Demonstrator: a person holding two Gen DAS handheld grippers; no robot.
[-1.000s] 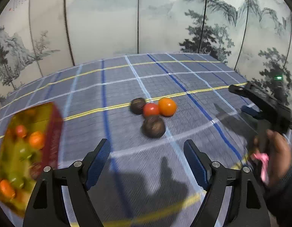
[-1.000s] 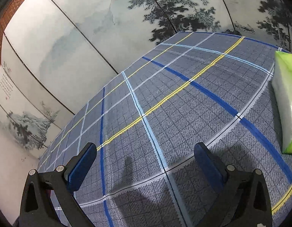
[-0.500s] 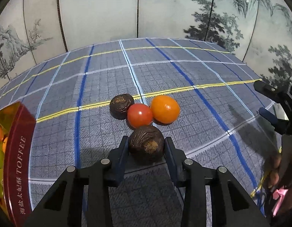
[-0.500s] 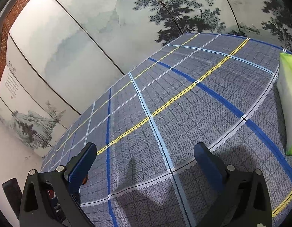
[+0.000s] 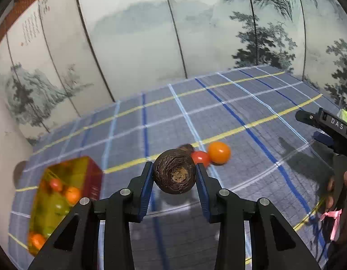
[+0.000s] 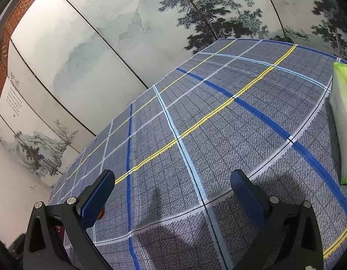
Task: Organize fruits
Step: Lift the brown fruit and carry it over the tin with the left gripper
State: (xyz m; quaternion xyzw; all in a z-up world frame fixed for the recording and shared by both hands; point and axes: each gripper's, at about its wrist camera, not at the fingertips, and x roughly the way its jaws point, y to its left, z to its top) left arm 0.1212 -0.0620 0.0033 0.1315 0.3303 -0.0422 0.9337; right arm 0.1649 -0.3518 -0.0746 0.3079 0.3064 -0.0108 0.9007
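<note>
- Left gripper: both blue pads clamped on a dark brown wrinkled fruit, one pad on each side, stem scar facing the camera.
- That brown fruit looks raised off the plaid tablecloth; a shadow shows on the cloth below it.
- Behind it on the cloth: a red tomato touching an orange fruit on its right. A second dark brown fruit peeks out just behind, mostly hidden and blurred.
- Yellow-and-red tin sits on the cloth to the lower left, well apart from the loose fruit. It holds several orange, red and green pieces; view is blurred, can't count them.
- Right gripper: jaws wide apart, nothing between the pads, hovering over bare cloth.
- In the left wrist view the right gripper's black body shows at the far right edge with the person's hand on the handle and a pink ribbon below it.
- Green-and-white soft pack lies on the cloth at the right edge of the right wrist view.
- Painted landscape screen stands behind the table.
</note>
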